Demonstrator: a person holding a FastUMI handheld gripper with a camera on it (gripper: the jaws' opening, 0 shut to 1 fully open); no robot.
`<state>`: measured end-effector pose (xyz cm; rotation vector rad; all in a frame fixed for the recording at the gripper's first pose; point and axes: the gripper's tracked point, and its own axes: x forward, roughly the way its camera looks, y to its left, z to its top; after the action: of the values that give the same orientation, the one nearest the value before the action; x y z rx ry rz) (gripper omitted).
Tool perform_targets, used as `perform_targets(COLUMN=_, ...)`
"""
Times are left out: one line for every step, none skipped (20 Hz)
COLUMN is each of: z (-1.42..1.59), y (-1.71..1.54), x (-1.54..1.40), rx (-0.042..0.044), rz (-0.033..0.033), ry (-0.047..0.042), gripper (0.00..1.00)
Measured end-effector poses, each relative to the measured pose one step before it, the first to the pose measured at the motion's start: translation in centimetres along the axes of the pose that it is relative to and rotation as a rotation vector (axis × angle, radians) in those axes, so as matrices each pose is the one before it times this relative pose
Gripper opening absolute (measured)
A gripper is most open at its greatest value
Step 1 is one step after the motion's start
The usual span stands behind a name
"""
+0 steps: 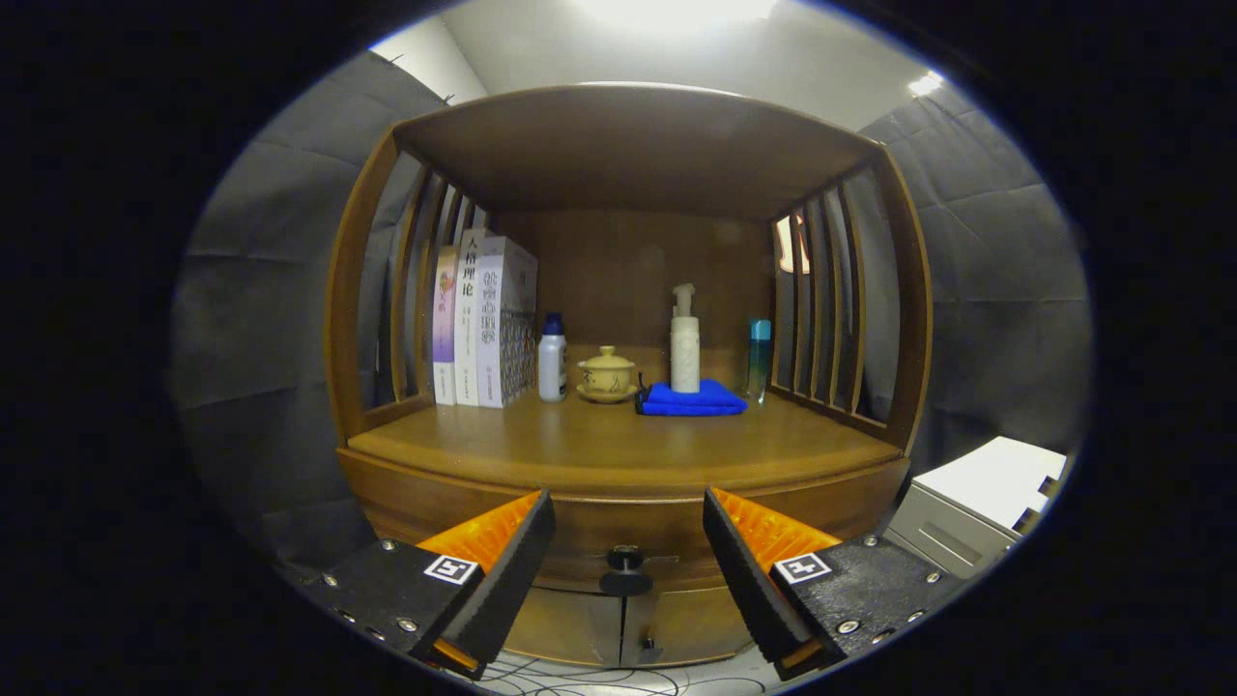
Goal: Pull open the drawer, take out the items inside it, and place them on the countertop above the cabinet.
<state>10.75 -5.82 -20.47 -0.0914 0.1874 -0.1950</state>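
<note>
Gripper view: gripper (628,556) spread wide, empty; drawer (628,532) closed, its knob (625,570) between and beyond the fingers. Risk: small round knob, so an off-centre closure could slip off. Countertop (618,449) front bare.

A: What does the gripper (626,546) look like up close?

B: 2 wedge-shaped fingers (512,570), each with a ribbed inner face. Each runs back into a flat black mounting block.

A: Any markings?

B: 1 small square tag (451,568) on the left block and 1 on the right, white with a black pattern. Silver screw heads (407,624) dot the edges of both blocks.

A: And the jaws?

B: Spread wide apart.
</note>
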Motion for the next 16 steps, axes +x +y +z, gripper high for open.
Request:
perform_targets(z=-0.853, y=-0.003, x=0.489, rx=0.00386, rz=-0.00278, ry=0.0182, gripper=0.96)
perform_targets(z=-0.685, y=0.019, x=0.479, rx=0.00895, rz=0.00104, ry=0.01538, gripper=0.95)
perform_targets(z=-0.683, y=0.045, x=0.533, rx=0.00997, rz=0.00454, ry=0.01487, gripper=0.96)
perform_targets(z=-0.636, y=0.238, x=0.48, rx=0.0103, rz=0.01068, ry=0.01587, gripper=0.96)
perform_targets(z=-0.727, y=0.084, x=0.452, rx=0.00733, rz=0.00524, ry=0.01445, gripper=0.95)
perform_targets(z=-0.756, y=-0.023, x=0.352, rx=0.00274, rz=0.00286, ry=0.01845, gripper=0.95)
perform_targets(z=-0.836, y=0.144, x=0.105, rx=-0.00067, rz=0.00426, ry=0.01514, gripper=0.94)
perform_targets(z=-0.605, y=0.064, x=0.19, rx=-0.00155, rz=0.00377, ry=0.01164, gripper=0.92)
perform_targets(z=-0.711, y=-0.073, x=0.172, rx=0.00026, rz=-0.00178, ry=0.01306, gripper=0.89)
perform_targets(z=-0.688, y=0.007, x=0.435, rx=0.00034, rz=-0.00003, ry=0.0136, gripper=0.87)
perform_targets(z=-0.67, y=-0.102, x=0.407, rx=0.00176, rz=-0.00363, ry=0.01061, gripper=0.82)
perform_targets(z=-0.306, y=-0.058, x=0.133, rx=0.00209, rz=-0.00191, ry=0.00693, gripper=0.77)
perform_targets(z=-0.294, y=-0.013, x=0.11, rx=-0.00102, rz=-0.00097, ry=0.00298, gripper=0.73)
perform_targets(z=-0.068, y=-0.383, x=0.254, rx=-0.01023, rz=-0.01284, ry=-0.00252, gripper=0.67)
perform_targets(z=-0.293, y=-0.298, x=0.021, rx=-0.00433, rz=0.00074, ry=0.00272, gripper=0.61)
perform_targets(z=-0.202, y=0.18, x=0.277, rx=0.00837, rz=0.00611, ry=-0.00409, gripper=0.55)
